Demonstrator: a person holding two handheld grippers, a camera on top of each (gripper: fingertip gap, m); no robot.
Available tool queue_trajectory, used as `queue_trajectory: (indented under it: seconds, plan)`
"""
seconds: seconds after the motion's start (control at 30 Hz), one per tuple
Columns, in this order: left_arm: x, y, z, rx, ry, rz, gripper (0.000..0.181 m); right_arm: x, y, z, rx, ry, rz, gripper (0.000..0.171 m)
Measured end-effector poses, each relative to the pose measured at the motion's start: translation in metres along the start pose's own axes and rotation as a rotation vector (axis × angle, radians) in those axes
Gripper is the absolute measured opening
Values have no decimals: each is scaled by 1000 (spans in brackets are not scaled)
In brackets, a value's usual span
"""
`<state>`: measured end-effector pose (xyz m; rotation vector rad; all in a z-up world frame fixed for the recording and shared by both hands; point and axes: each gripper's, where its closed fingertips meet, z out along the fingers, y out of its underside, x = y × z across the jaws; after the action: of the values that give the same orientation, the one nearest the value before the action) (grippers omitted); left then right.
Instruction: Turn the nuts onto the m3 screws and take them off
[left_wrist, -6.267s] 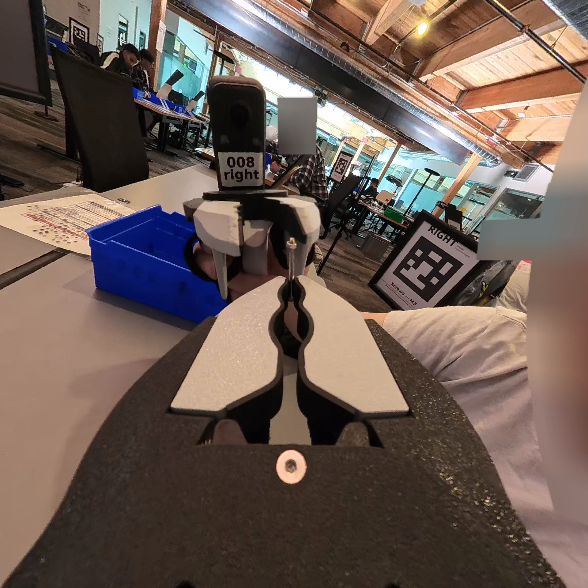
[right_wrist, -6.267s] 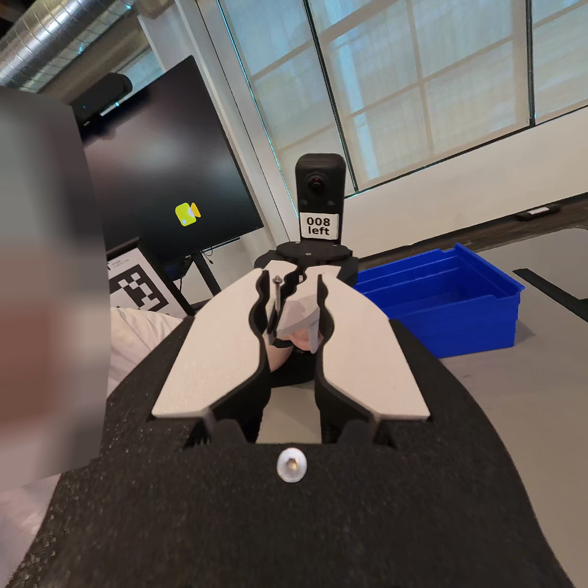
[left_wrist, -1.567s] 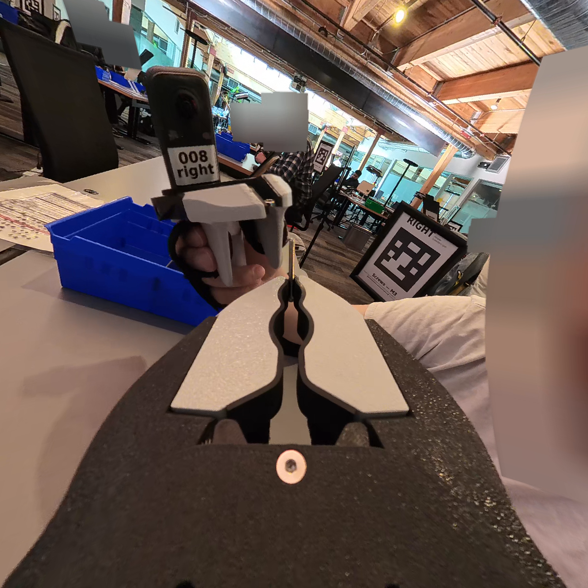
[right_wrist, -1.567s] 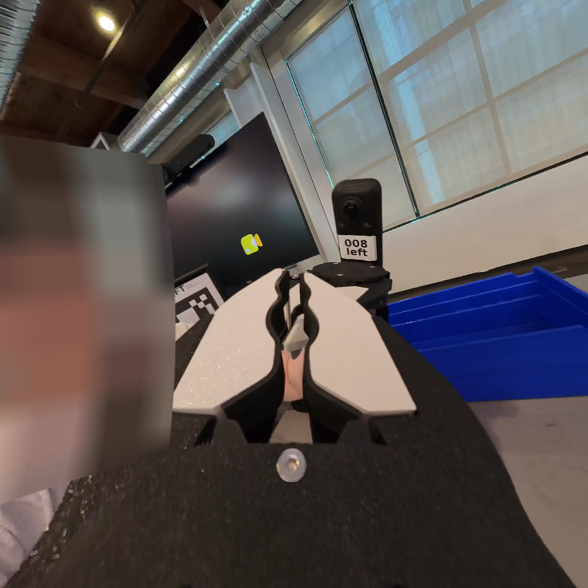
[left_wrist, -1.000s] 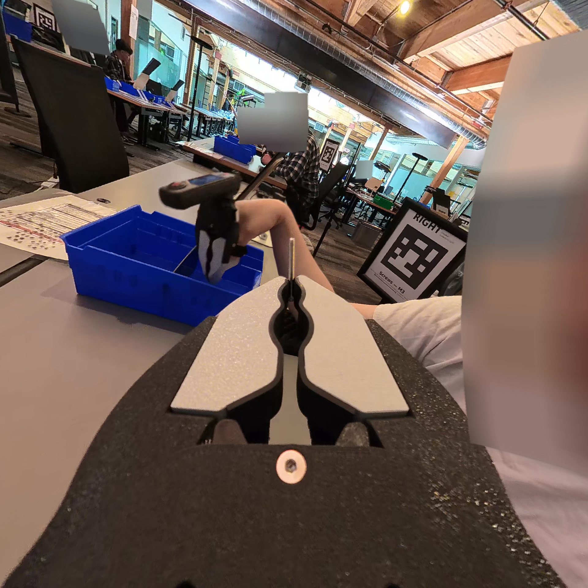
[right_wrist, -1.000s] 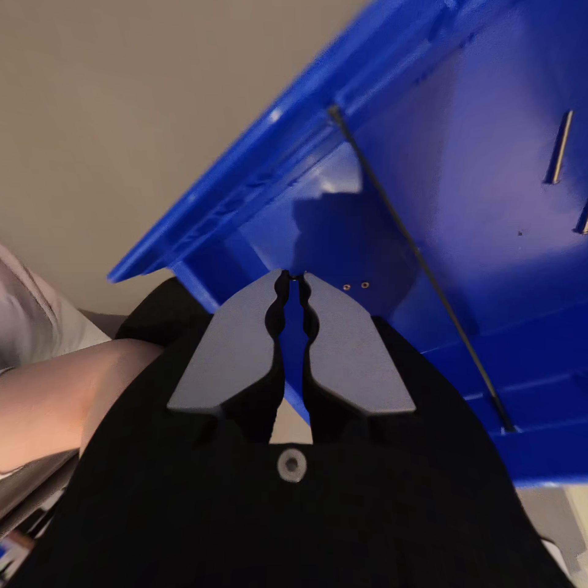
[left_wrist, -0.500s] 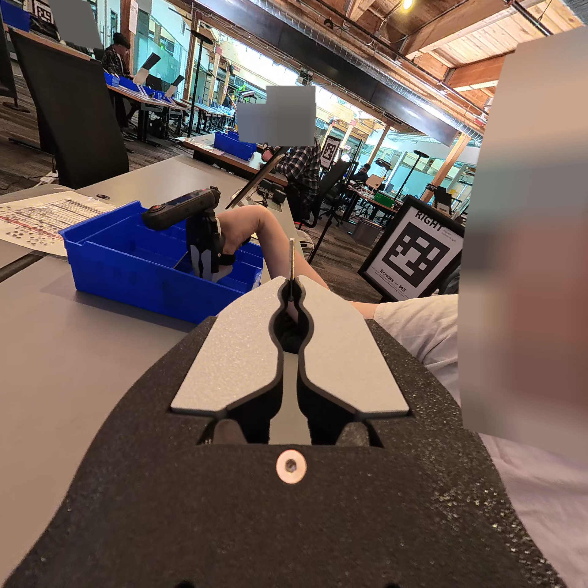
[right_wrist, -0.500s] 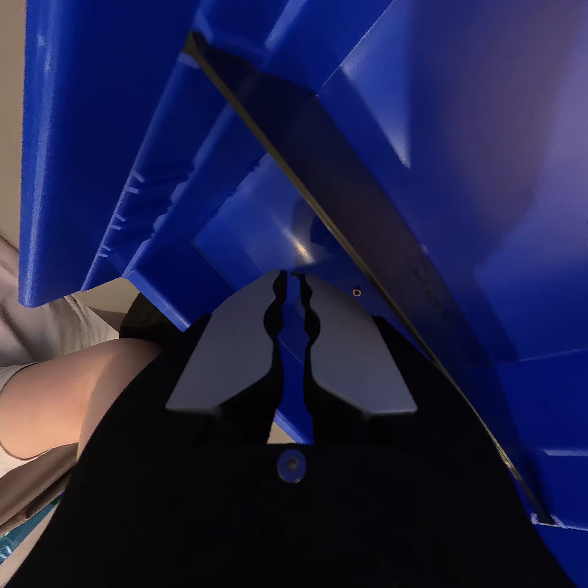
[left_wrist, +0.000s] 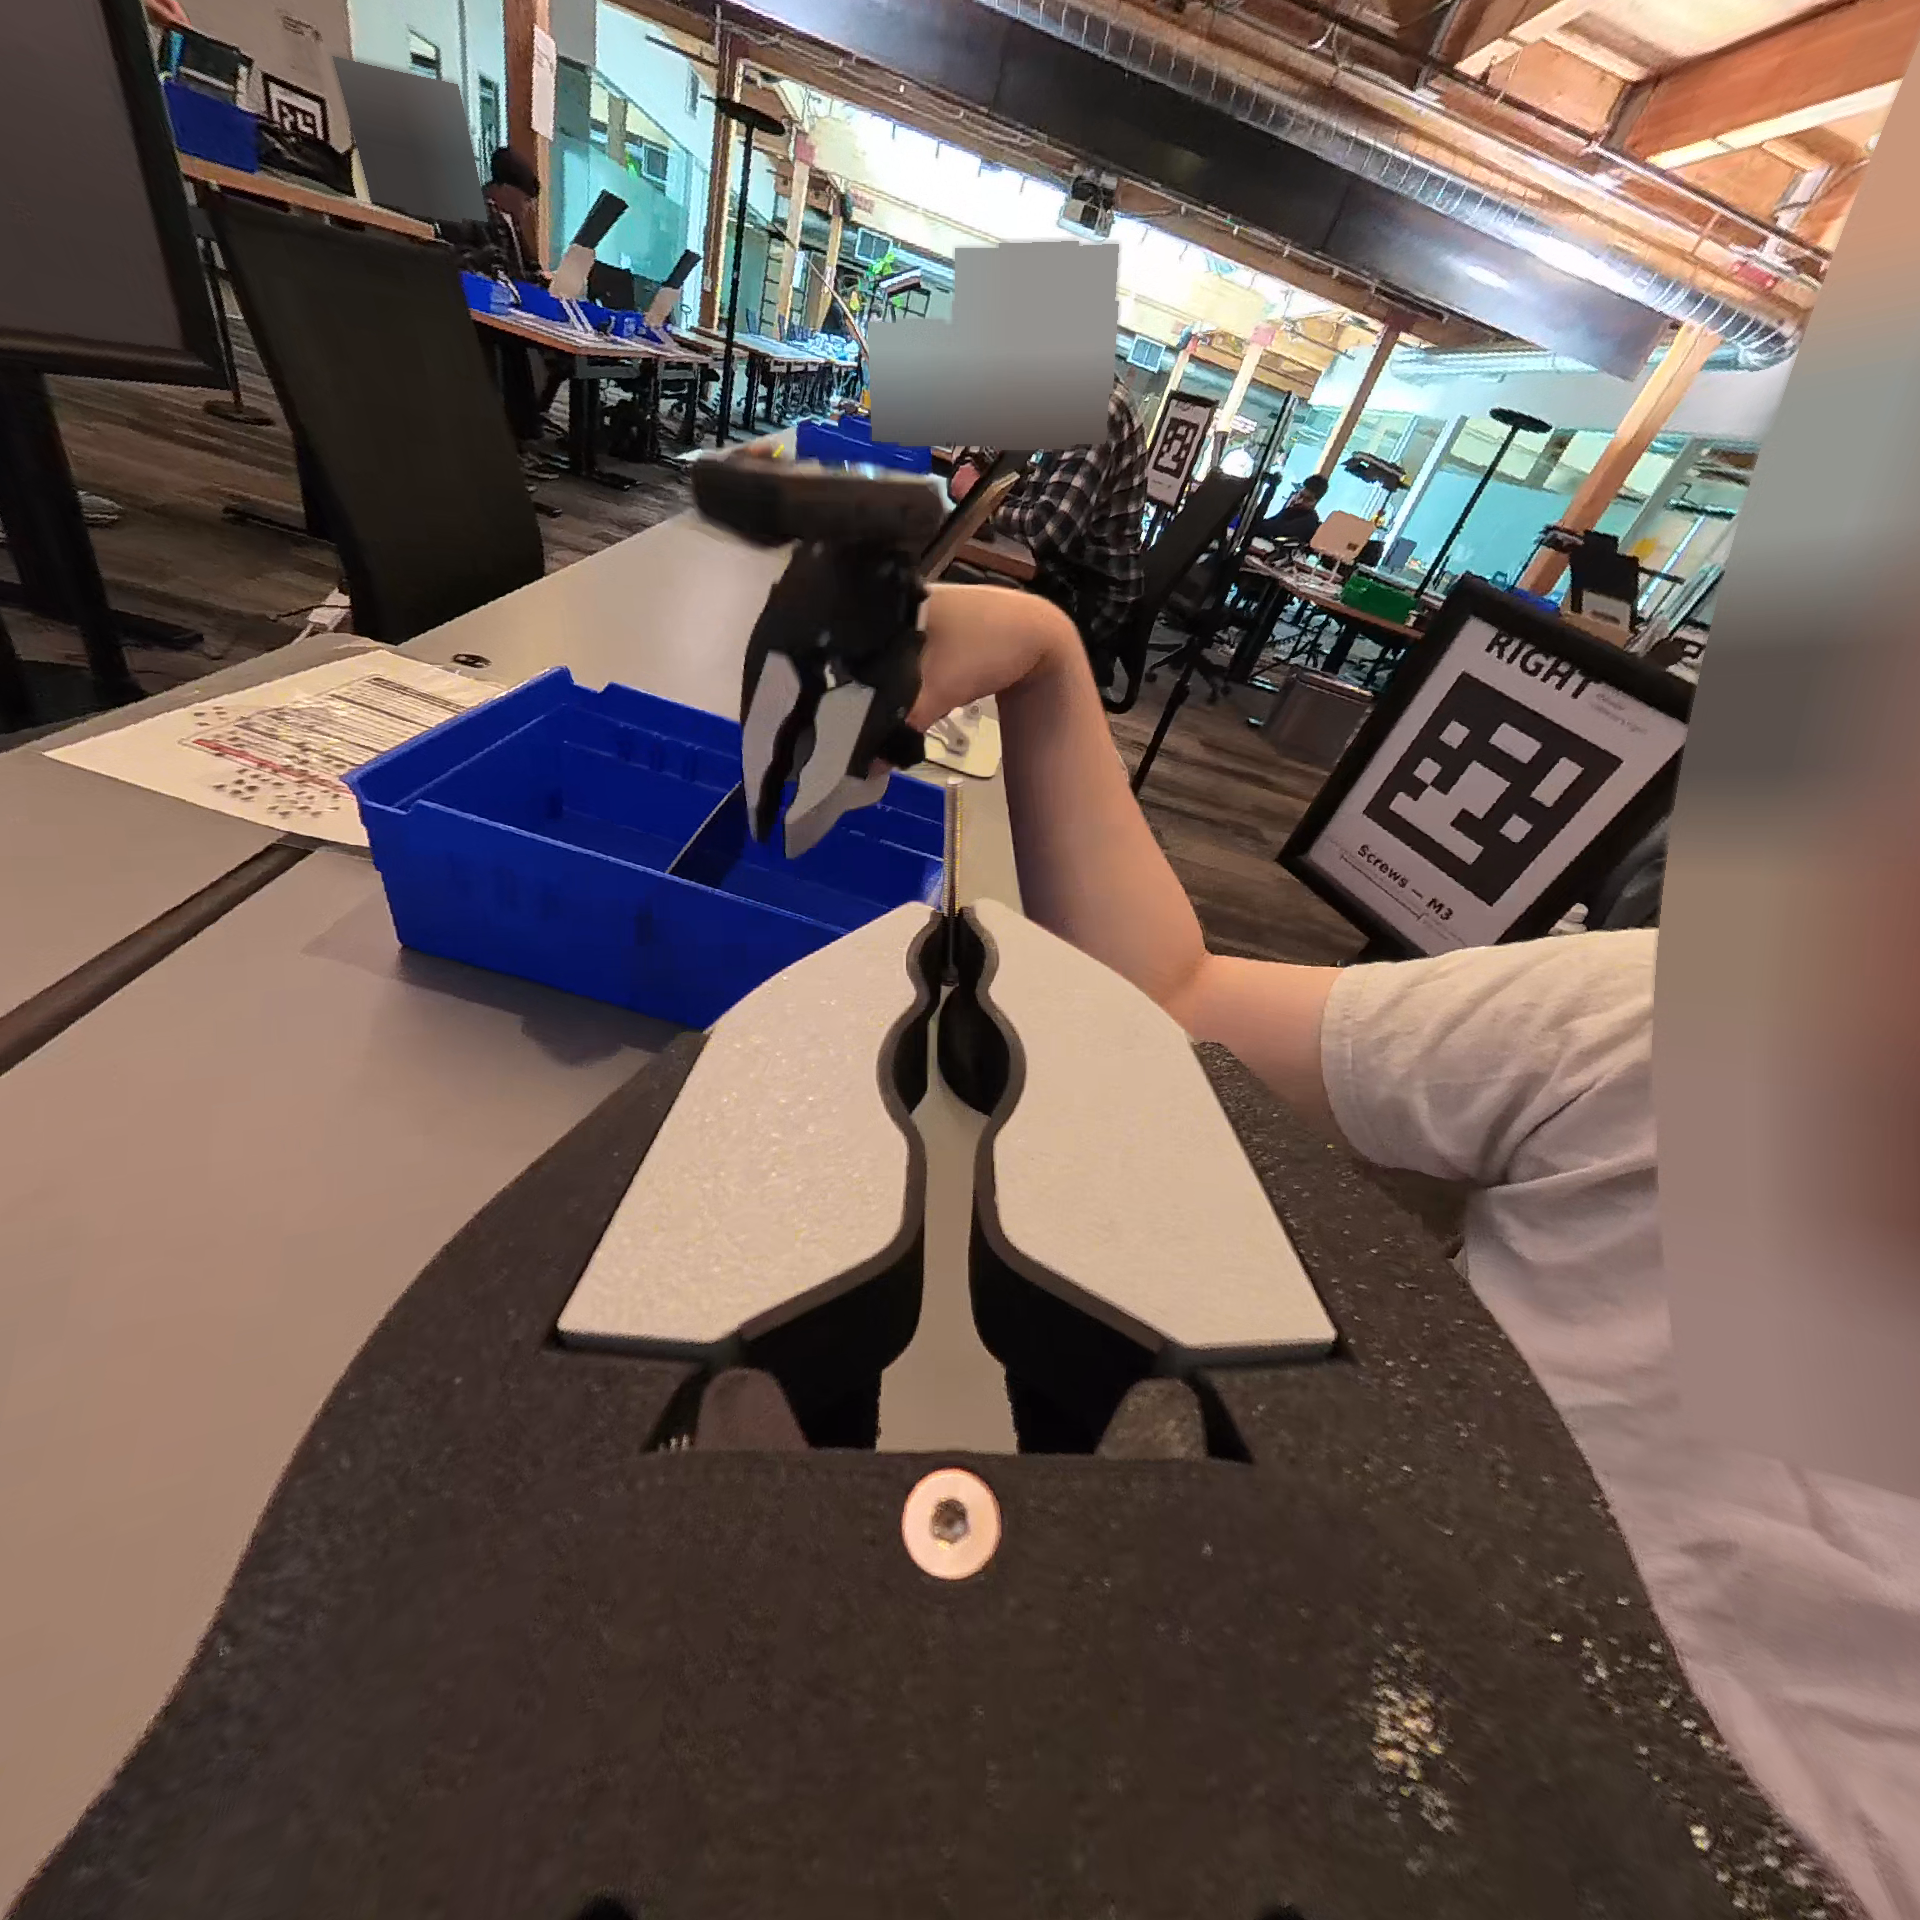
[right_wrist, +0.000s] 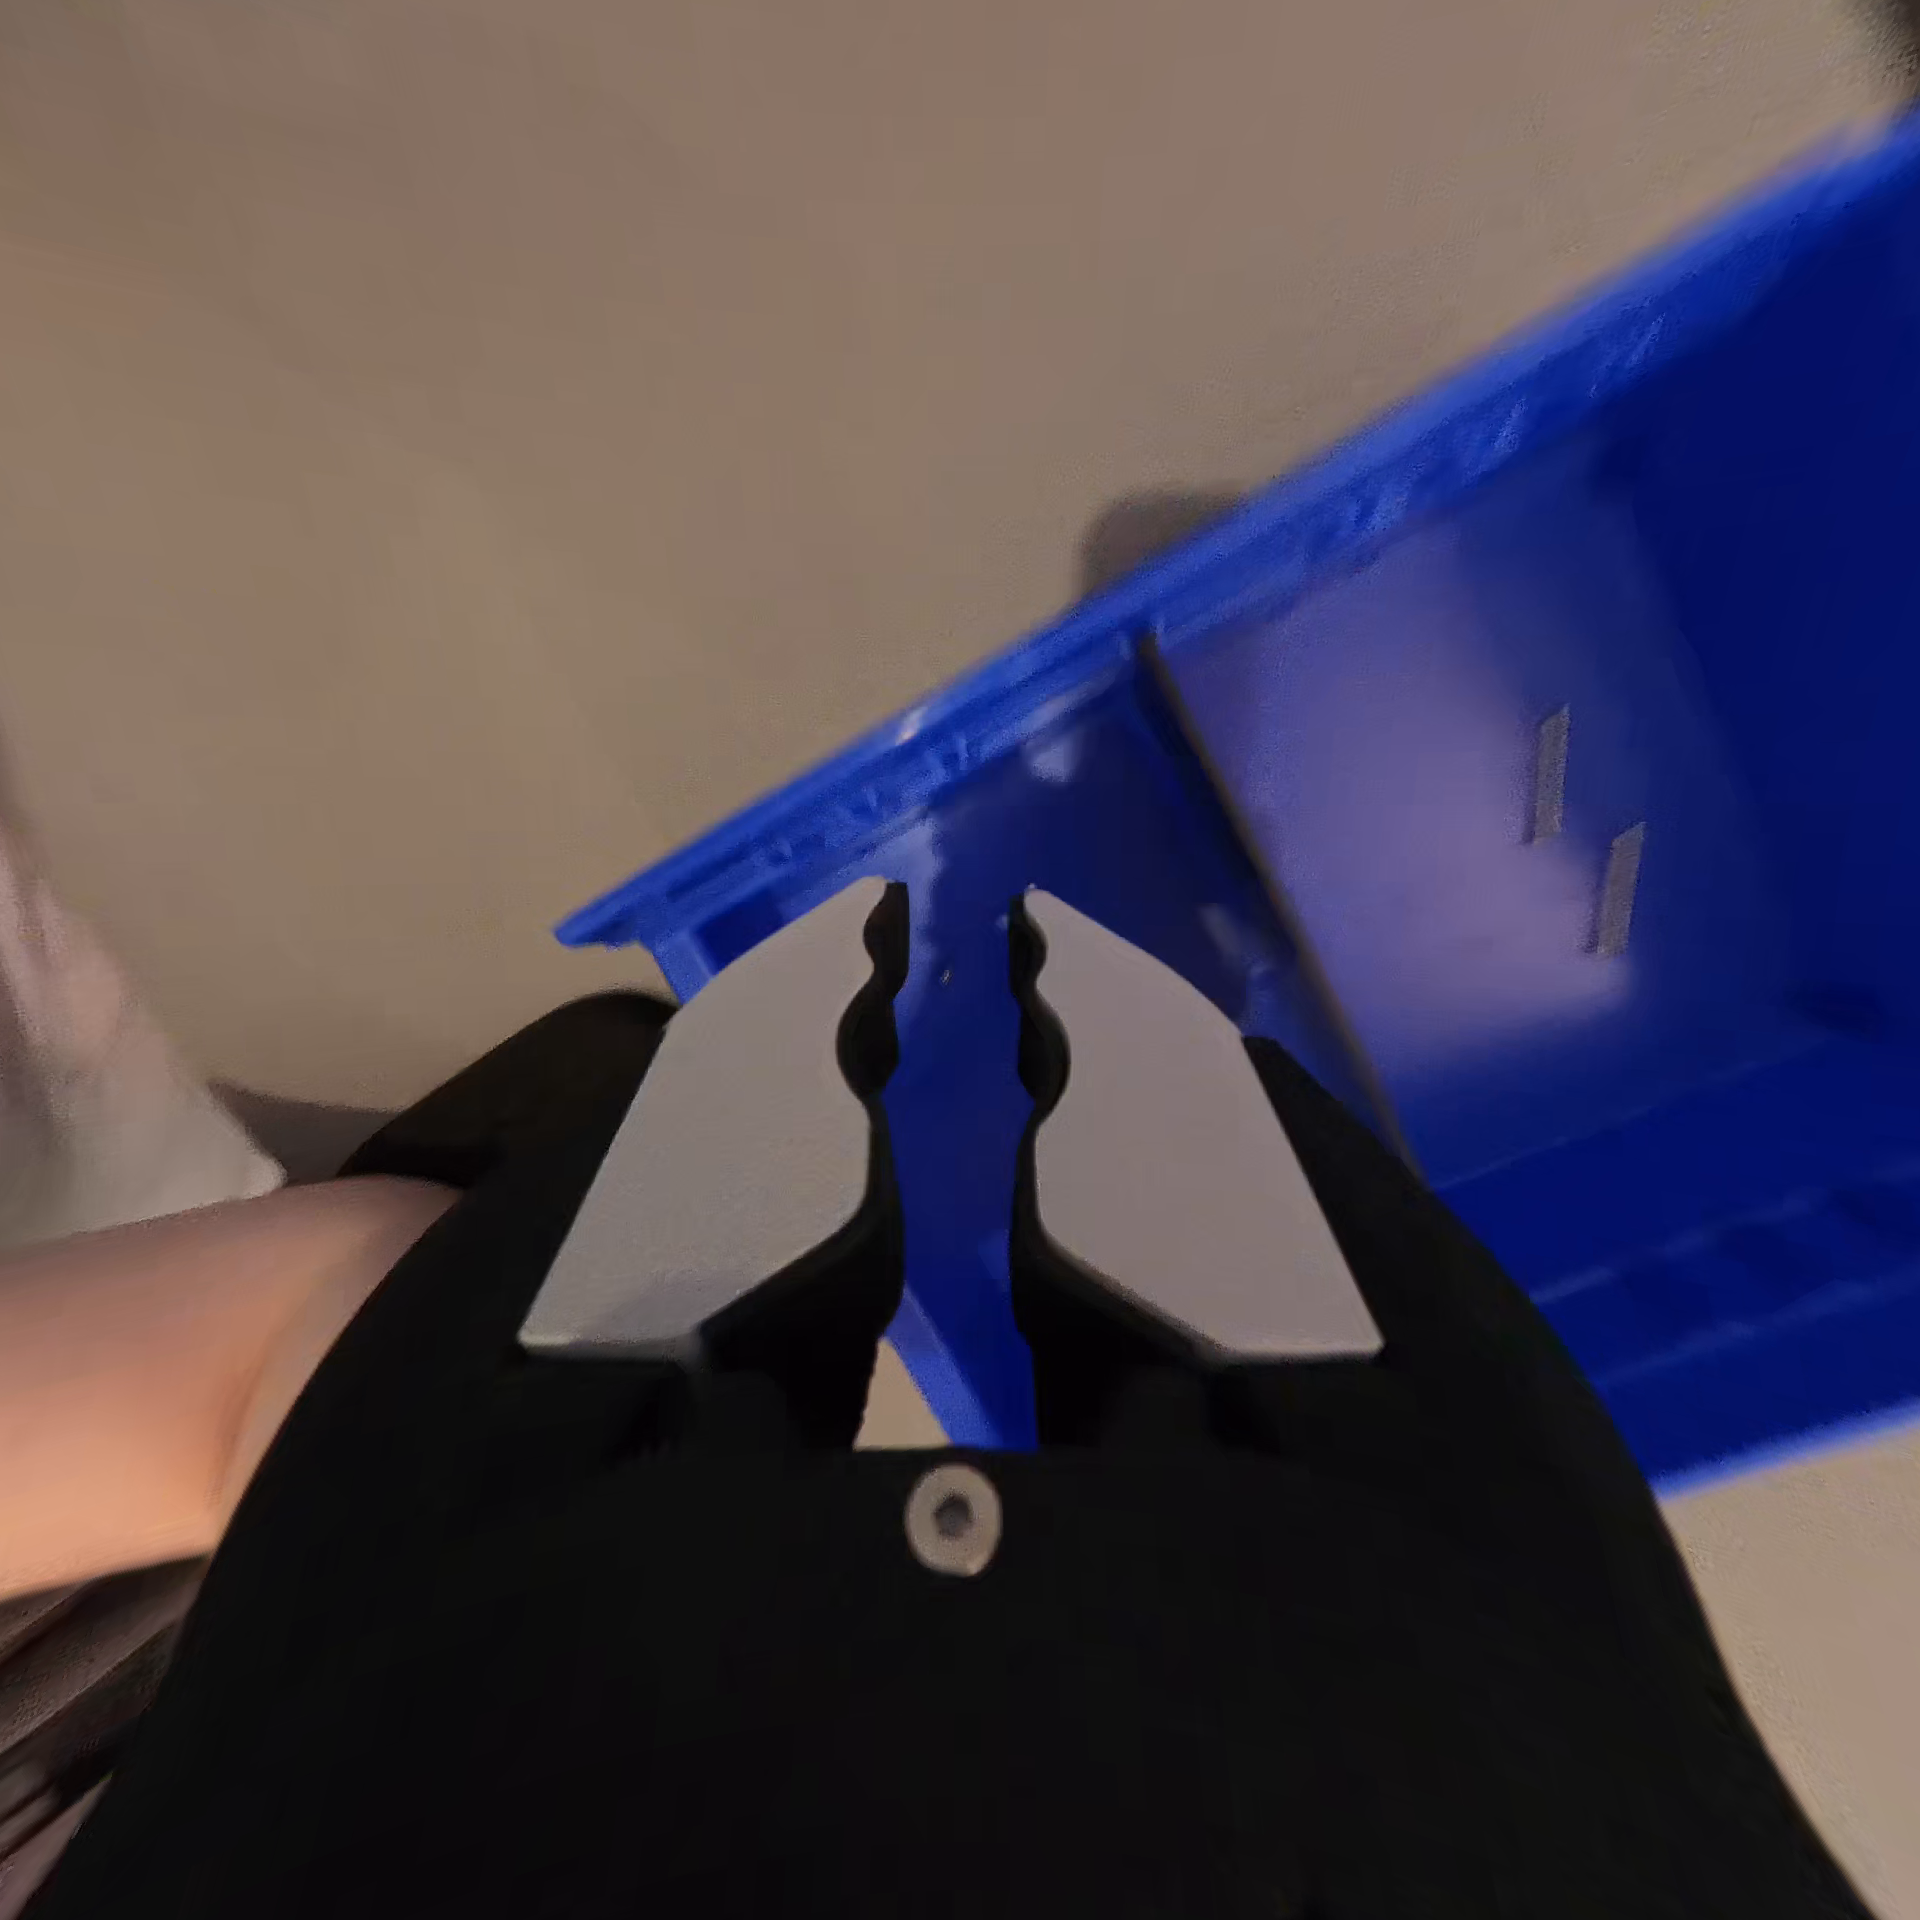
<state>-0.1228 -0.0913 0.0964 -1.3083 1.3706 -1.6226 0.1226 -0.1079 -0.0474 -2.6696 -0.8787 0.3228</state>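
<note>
My left gripper (left_wrist: 951, 916) is shut on a thin M3 screw (left_wrist: 951, 847) that stands upright out of its tips, above the grey table (left_wrist: 208, 1143). A blue divided bin (left_wrist: 540, 883) sits ahead to the left. My right gripper (left_wrist: 790, 836) hangs tips down just over the bin's near compartment. In the right wrist view the right gripper (right_wrist: 956, 896) is open with a clear gap, and I see nothing held between the fingers. The view is blurred. The bin (right_wrist: 1039, 686) lies under it, with two loose screws (right_wrist: 1548, 774) in the far compartment.
A paper sheet (left_wrist: 291, 727) with several small parts lies behind the bin at the left. A framed black-and-white marker sign (left_wrist: 1486, 800) stands at the right. The person's arm (left_wrist: 1091, 831) reaches across behind my left gripper. A black chair (left_wrist: 384, 416) stands beyond the table. The gap from one gripper's tips to the other's is roughly 30 cm.
My right gripper has lifted from deep inside the bin to just above it, and its fingers have spread from nearly shut to open. My left gripper still holds the screw upright.
</note>
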Motion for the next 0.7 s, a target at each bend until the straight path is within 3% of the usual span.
queue_trajectory:
  seconds: [0.23,0.33,0.47,0.57,0.7]
  plan:
    - [-2,1,2,9,0,-15,1,-65,-88,-49,334,145,-306,20]
    - [-5,2,3,8,-14,-12,2,-112,-132,-67,565,34,-435,20]
    - [-6,3,3,8,-16,-12,2,-173,-174,-82,820,-250,-501,19]
    - [-6,3,3,6,-17,-10,2,-191,-199,-84,955,-396,-467,19]
    - [-5,3,3,6,-17,-9,2,-194,-217,-73,1013,-500,-404,18]
